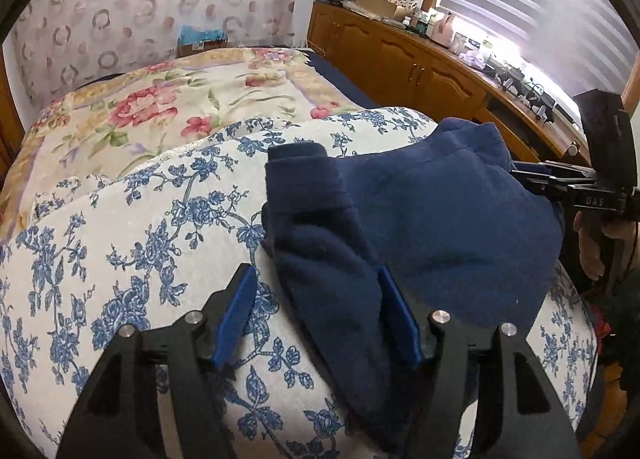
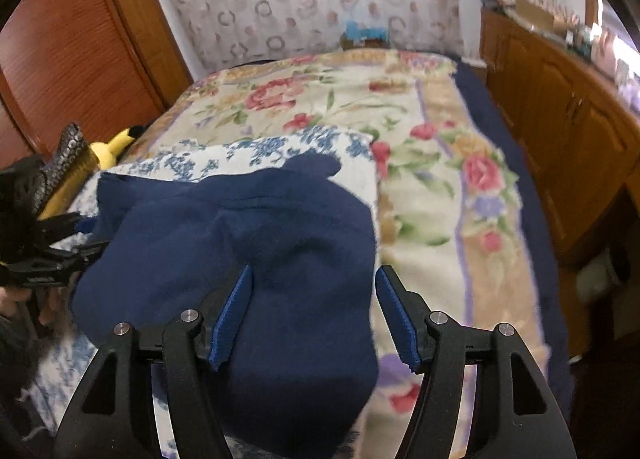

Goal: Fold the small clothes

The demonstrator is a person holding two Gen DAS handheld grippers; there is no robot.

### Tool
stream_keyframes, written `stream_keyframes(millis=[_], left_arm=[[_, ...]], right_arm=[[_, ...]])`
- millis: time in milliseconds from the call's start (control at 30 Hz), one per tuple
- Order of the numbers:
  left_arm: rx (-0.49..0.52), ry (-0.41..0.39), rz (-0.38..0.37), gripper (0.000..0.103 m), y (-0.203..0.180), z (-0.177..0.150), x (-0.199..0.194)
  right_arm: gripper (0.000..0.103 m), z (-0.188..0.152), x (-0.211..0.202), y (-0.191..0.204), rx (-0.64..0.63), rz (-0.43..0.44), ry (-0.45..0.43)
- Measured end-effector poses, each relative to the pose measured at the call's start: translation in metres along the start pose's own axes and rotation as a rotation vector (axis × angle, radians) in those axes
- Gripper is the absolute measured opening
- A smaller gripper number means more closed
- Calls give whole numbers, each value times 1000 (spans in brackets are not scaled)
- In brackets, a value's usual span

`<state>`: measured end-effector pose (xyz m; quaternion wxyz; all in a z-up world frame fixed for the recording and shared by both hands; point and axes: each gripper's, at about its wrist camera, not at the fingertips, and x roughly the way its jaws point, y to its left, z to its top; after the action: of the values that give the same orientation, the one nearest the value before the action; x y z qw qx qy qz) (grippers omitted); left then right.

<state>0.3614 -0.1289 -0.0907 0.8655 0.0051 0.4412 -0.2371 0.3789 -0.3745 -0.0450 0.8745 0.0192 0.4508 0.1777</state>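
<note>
A navy fleece garment (image 1: 420,219) lies on a cushion with a blue-and-white floral cover (image 1: 140,239), which sits on a bed under a cream blanket with red roses (image 1: 160,99). In the left wrist view the garment fills the middle and the 3 o'clock side, with one folded part laid over its body from 12 o'clock down toward 6 o'clock.

The left gripper (image 1: 316,315) points down at the cushion with its blue-padded fingers (image 1: 236,311) standing wide. The edge of the folded part lies between them, nearer the 3 o'clock finger, and neither pad presses on it.

The right gripper (image 2: 314,311) hangs over the garment's other side, fingers (image 2: 234,311) wide as well. Its 9 o'clock finger is above the fleece, its 3 o'clock finger above the rose blanket just past the fleece's edge, and nothing is gripped. This view is somewhat blurred.

Each gripper shows at the edge of the other's view, at 3 o'clock and at 9 o'clock, with a hand (image 1: 588,247) on its grip. A yellow plush toy (image 2: 112,147) lies at 10 o'clock beside the cushion, and a wooden cabinet (image 1: 400,63) runs along the bed at 2 o'clock.
</note>
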Motion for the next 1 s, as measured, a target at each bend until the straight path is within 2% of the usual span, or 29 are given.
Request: stream_keyframes(millis=[167, 200, 233, 267, 300, 467, 500, 567, 767, 900, 1000], left_arm=[[-53, -3, -28, 64, 7, 4, 1], [-64, -3, -41, 62, 8, 5, 1], [-70, -3, -54, 56, 9, 5, 1], [-78, -4, -80, 45, 9, 5, 1], [-87, -3, -101, 43, 9, 5, 2], [-73, -10, -122, 14, 4, 9, -2], [-79, -21, -137, 12, 3, 10, -7], [-87, -48, -174, 11, 2, 12, -20], [-73, -157, -233, 10, -3, 12, -79], [-66, -250, -230, 10, 3, 9, -130], [-67, -303, -187, 11, 18, 1, -165]], right_arm=[[66, -2, 12, 2, 40, 90, 31], [62, -3, 11, 4, 34, 92, 26], [56, -4, 11, 6, 27, 105, 28], [50, -5, 12, 8, 27, 123, 38], [46, -6, 12, 10, 28, 126, 37], [28, -11, 8, 16, -3, 151, 40], [23, -10, 6, 17, -9, 151, 37], [20, -11, 1, 21, -29, 134, 18], [17, -6, -39, 47, -96, 96, -101], [17, 11, -64, 76, -158, 105, -166], [17, 27, -70, 106, -210, 132, -197]])
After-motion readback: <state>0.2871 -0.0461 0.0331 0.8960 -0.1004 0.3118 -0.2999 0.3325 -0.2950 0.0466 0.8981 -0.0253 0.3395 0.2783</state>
